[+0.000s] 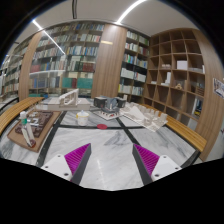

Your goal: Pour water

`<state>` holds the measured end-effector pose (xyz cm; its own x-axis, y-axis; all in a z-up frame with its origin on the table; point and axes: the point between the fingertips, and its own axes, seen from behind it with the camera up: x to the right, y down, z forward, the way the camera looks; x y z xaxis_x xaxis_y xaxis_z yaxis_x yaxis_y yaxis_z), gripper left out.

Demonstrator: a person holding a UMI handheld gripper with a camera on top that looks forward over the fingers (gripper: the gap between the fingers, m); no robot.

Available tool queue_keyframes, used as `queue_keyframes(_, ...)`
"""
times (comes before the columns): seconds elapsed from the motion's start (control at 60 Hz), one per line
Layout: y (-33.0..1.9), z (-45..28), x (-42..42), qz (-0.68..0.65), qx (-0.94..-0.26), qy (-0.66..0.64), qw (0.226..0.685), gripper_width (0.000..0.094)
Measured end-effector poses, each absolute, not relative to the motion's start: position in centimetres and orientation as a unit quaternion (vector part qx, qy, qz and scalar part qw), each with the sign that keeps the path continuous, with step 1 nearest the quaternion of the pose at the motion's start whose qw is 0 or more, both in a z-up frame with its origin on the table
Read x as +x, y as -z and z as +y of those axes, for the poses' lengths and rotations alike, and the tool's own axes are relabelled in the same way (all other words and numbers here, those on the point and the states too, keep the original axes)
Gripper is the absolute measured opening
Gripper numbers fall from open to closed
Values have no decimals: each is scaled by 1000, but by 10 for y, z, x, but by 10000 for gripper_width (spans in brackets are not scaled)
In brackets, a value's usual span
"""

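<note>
well beyond the open tongs [109,158] (empty) sits tabletop clutter [105,110].

One hand-held gripper [112,160], one worktop [110,140], many books.

From here I count two fingers [72,160] on the gripper, each with one magenta pad. There are two ceiling lights [128,10], one wall of bookshelves [75,65] and one open cubby shelf [178,70]. The small things on the worktop are too many and too small to count.

tongs [106,160] open, nothing between | marble table [110,140] below, clutter beyond | bookshelves [75,60] behind
</note>
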<state>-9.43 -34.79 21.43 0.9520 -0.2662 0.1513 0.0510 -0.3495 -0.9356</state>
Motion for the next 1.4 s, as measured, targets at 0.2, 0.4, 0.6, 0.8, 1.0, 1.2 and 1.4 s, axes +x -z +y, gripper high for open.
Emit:
queue_keyframes(0.2, -175, -362, -118, 65, -825, 120, 549, 860)
queue_keyframes(0.4, -137, -355, -229, 23, -833, 67, 548, 850)
queue_keyframes(0.6, -111, -313, -376, -31, -834, 0, 550, 855)
queue_keyframes(0.8, -100, -238, -479, -51, -822, -33, 566, 854)
queue_keyframes(1.0, -87, -154, -515, -37, -805, -19, 591, 817)
queue_keyframes(1.2, -74, -127, -516, -18, -799, -20, 600, 508)
queue_keyframes(1.4, -79, -133, -521, -24, -798, -53, 600, 393)
